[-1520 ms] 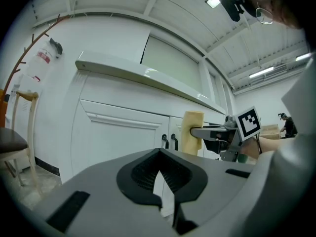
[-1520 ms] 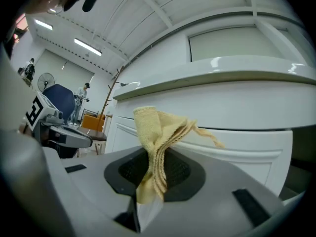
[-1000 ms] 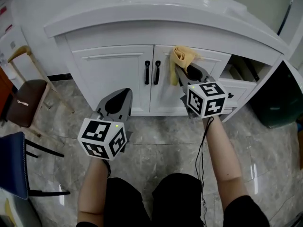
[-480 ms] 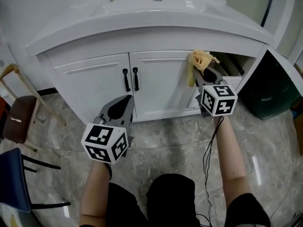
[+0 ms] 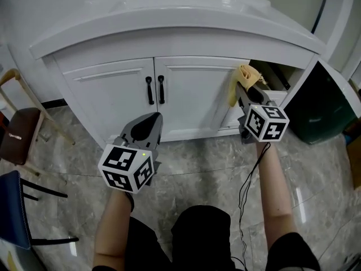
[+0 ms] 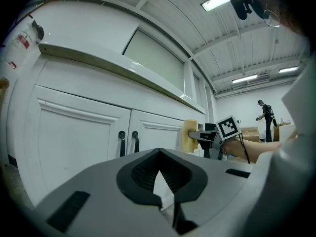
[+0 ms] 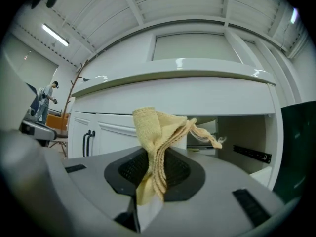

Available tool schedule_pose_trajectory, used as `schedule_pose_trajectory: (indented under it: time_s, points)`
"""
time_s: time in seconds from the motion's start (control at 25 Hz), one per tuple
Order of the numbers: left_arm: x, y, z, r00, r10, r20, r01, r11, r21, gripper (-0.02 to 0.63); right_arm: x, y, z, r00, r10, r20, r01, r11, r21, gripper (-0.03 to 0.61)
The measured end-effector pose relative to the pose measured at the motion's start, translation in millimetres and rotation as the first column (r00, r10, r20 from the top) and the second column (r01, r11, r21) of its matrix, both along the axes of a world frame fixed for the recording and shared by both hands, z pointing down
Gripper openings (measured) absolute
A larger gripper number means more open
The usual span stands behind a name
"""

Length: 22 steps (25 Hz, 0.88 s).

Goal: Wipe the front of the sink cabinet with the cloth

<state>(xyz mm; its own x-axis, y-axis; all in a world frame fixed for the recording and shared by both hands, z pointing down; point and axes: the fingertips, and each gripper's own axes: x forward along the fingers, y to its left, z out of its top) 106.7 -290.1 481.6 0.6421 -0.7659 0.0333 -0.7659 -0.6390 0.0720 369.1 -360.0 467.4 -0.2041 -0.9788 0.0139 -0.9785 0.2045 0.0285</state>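
Note:
The white sink cabinet (image 5: 113, 103) fills the upper half of the head view, its two doors closed, with black handles (image 5: 155, 89) at the middle. My right gripper (image 5: 245, 89) is shut on a folded yellow cloth (image 5: 239, 82), and the cloth is pressed to the right edge of the right door. The right gripper view shows the cloth (image 7: 157, 132) sticking up from between the jaws (image 7: 152, 174), with the cabinet (image 7: 118, 127) beyond. My left gripper (image 5: 154, 119) hangs shut and empty, low in front of the left door. The left gripper view shows the cloth (image 6: 188, 135) against the door.
An open compartment (image 5: 275, 75) with a pulled-out white drawer (image 5: 272, 99) sits right of the doors. A dark green bin (image 5: 328, 103) stands at the far right. At the left are a brown stool (image 5: 12, 135) and a blue chair (image 5: 10, 210). The floor is grey marble tile (image 5: 197, 162).
My right gripper has carried the cloth rightward across the right door, from near the handles to the door's right edge. The left gripper has stayed about where it was.

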Motion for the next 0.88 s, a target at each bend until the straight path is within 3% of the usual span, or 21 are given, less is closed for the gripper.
schedule_pose_trajectory:
  time_s: [0.2, 0.44, 0.64, 0.88]
  points:
    - [-32.9, 0.0, 3.2, 0.998, -0.058, 0.014, 0.058, 0.998, 0.009, 0.014, -70.3, 7.3, 3.8, 0.989, -0.15, -0.008, 0.15, 0.989, 0.006, 0.083]
    - [-77.5, 2.4, 17.7, 0.991, -0.134, 0.01, 0.134, 0.991, -0.016, 0.014, -166.7, 0.7, 37.1, 0.945, -0.319, -0.069, 0.317, 0.948, -0.044, 0.083]
    - [-91.7, 5.7, 20.8, 0.987, -0.159, 0.017, 0.159, 0.987, -0.009, 0.014, -200.2, -18.2, 51.6, 0.938, -0.34, -0.063, 0.337, 0.94, -0.062, 0.083]
    - [-94.9, 3.4, 24.8, 0.986, -0.164, 0.015, 0.164, 0.986, -0.018, 0.014, -195.1, -33.8, 58.4, 0.955, -0.289, -0.066, 0.285, 0.956, -0.068, 0.083]
